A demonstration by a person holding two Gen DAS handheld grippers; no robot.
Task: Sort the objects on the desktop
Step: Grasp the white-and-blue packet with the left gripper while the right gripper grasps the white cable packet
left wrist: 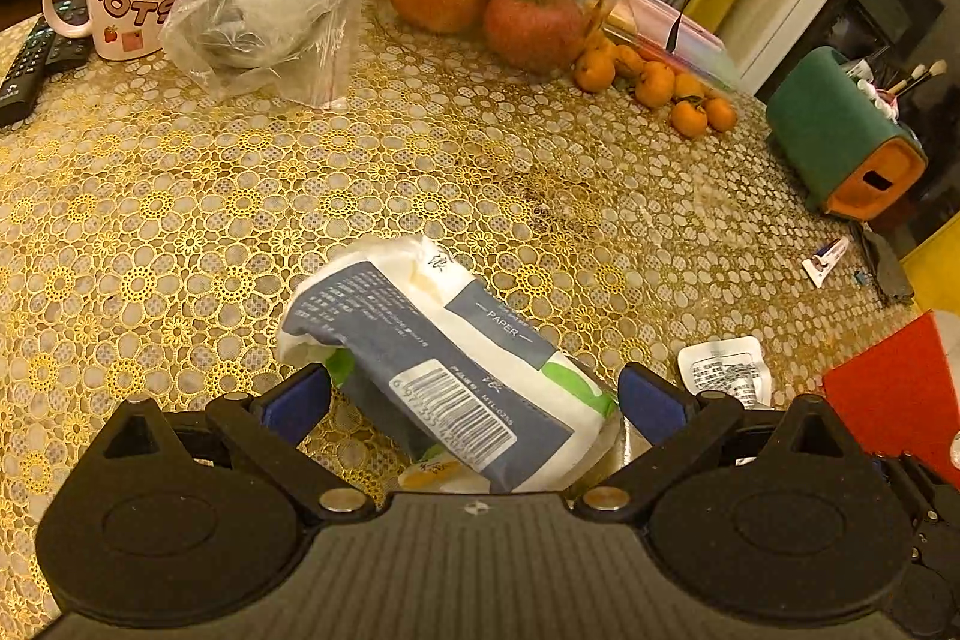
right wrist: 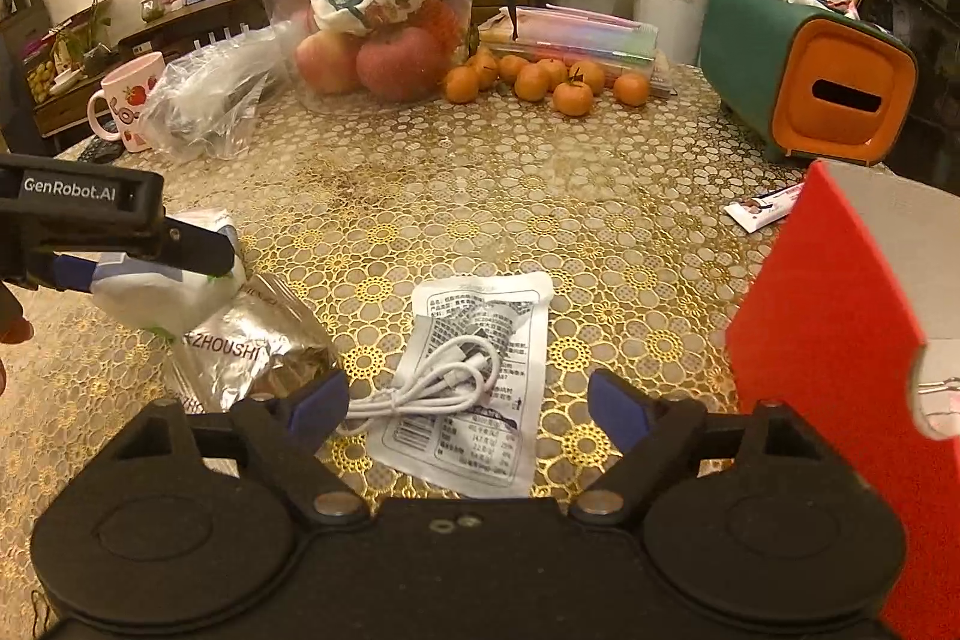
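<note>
Tissue pack (left wrist: 444, 370) lower centre, between left gripper (left wrist: 474, 394) jaws, open, pads not pressing.
Soft, light, slick wrap; squeeze mid-body. Right gripper (right wrist: 468, 406) open over cable sachet (right wrist: 474, 376).

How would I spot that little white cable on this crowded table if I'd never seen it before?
Start at the big red box at the table's near right edge. Just left of it lies a flat white printed packet, between the tips of the right claw. The coiled white cable rests on that packet; unlike the silver foil bag beside it, it is thin, looped cord.
</note>
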